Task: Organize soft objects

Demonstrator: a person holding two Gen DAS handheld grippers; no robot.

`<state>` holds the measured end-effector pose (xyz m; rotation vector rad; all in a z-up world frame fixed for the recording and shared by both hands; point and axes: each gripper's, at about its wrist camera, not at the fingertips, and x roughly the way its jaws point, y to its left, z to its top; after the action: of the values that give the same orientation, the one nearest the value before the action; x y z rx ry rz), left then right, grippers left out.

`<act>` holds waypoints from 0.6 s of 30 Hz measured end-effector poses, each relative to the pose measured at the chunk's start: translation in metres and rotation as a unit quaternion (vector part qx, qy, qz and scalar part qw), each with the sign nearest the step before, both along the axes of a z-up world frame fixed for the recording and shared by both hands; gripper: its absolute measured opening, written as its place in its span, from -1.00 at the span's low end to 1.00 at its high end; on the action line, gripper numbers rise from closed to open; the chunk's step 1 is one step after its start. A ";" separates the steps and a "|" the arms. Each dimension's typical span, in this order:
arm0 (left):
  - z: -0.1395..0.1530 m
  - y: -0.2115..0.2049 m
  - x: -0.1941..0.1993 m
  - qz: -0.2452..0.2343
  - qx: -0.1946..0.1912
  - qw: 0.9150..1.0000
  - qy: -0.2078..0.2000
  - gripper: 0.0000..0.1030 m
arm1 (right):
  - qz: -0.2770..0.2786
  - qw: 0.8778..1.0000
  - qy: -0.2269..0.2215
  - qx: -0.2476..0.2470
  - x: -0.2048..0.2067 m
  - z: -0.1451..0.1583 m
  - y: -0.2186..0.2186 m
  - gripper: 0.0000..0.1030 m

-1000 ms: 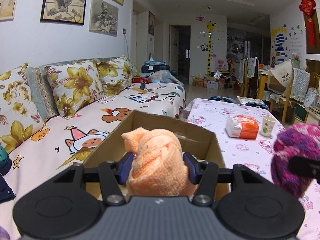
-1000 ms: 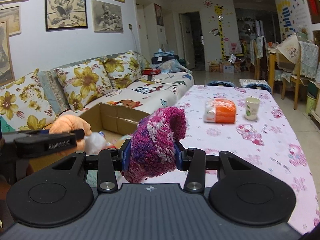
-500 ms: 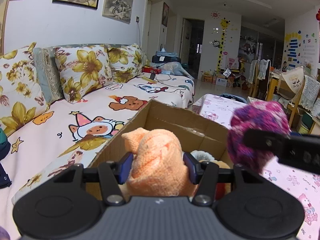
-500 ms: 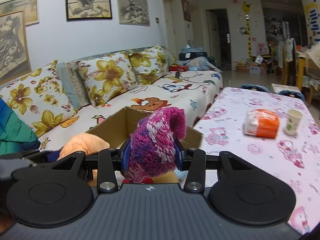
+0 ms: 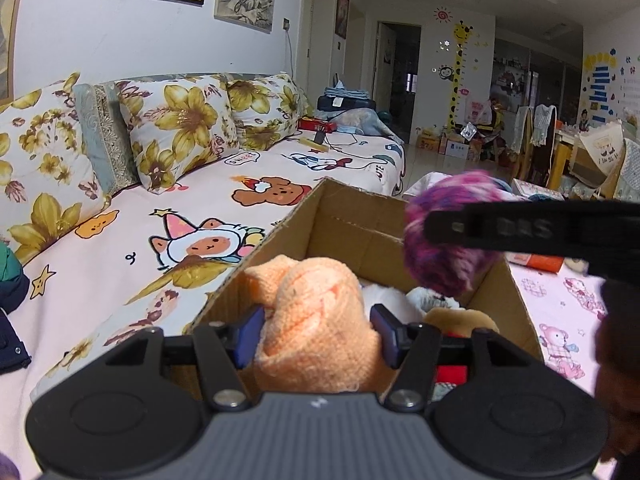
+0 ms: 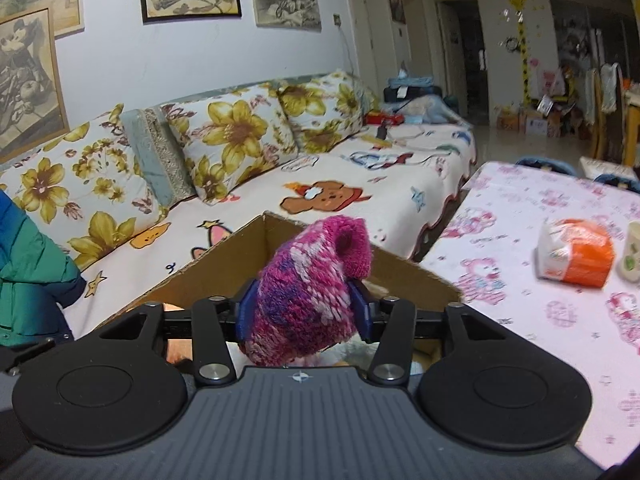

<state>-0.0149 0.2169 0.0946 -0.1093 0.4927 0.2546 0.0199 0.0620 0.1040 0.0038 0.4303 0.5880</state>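
1. The left gripper has the orange cloth between its blue pads. Its jaws have just been opening. The left pad touches the cloth, while a thin gap shows at the right pad, so it reads as loosened rather than pinching.
2. The cloth is a knotted bundle. Its long axis runs forward and up from the claw, and its rounded tip leans to the claw's left.
3. The right gripper has the pink sock between its pads, and its jaws have also just been opening. The fluffy knit meets both pads, but I cannot tell whether they press on it.
4. The sock rises from the claw, and its open cuff points up and to the claw's right.
5. Just ahead of and below both claws is the open cardboard box, so both soft things are over it.
6. Only the left view looks into the box. There, a white plush and a brown plush lie just right of the claw.
7. The left view also shows the right claw's finger as a black bar crossing the sock from the right.
8. Only the right view shows the table clearly, off to the claw's right. On it are an orange packet and a cup.
9. The sofa lies left of the claws and beyond them.
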 end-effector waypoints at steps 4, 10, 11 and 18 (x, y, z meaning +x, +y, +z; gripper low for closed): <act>0.000 0.002 0.000 -0.001 0.001 1.000 0.005 0.52 | -0.021 1.000 -0.013 -0.003 -0.006 0.002 -0.002 0.89; 0.004 0.002 -0.006 -0.001 0.002 1.000 -0.009 0.80 | -0.074 0.996 -0.045 0.020 -0.044 0.017 -0.030 0.94; 0.006 0.001 -0.008 -0.003 0.001 1.000 -0.014 0.85 | -0.085 0.995 -0.052 0.020 -0.053 0.018 -0.036 0.95; 0.016 -0.011 -0.025 -0.009 0.022 0.999 -0.046 0.98 | -0.157 0.986 -0.047 0.043 -0.111 0.016 -0.083 1.00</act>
<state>-0.0395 0.2057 0.1107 -0.0736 0.3969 0.2409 -0.0914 -0.0212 0.1203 0.1242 0.3048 0.2942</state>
